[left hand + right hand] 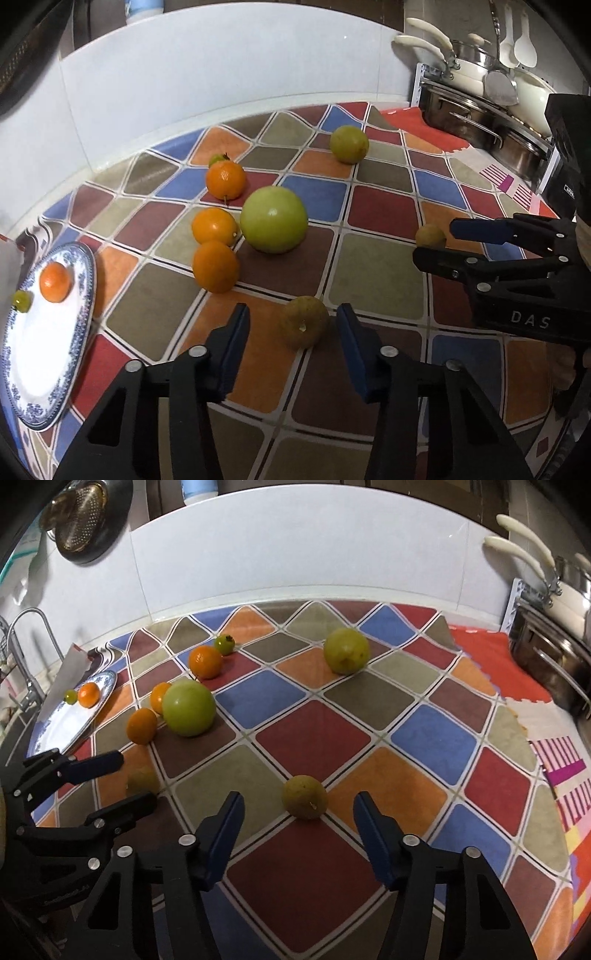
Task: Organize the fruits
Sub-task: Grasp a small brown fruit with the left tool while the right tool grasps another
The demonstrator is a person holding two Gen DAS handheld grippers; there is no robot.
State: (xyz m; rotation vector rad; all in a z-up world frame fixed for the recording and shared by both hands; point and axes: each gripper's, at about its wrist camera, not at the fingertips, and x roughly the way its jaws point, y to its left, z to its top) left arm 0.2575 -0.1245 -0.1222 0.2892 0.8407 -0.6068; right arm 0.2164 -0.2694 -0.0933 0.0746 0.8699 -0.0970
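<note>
Checkered cloth [380, 210] on counter | left gripper [293, 325] jaws apart around brown-green fruit [304, 326], not touching | right gripper [299, 808] jaws apart, yellow-green fruit [304, 796] between | plate [44, 369] with orange [55, 282] at left

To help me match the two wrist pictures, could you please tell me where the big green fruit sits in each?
Left wrist view: the big green fruit is just above centre, against two oranges on its left.
Right wrist view: the big green fruit is left of centre, partly hiding an orange behind it.
Shared landmark: the blue-patterned plate, left of the fruit in both.
</note>
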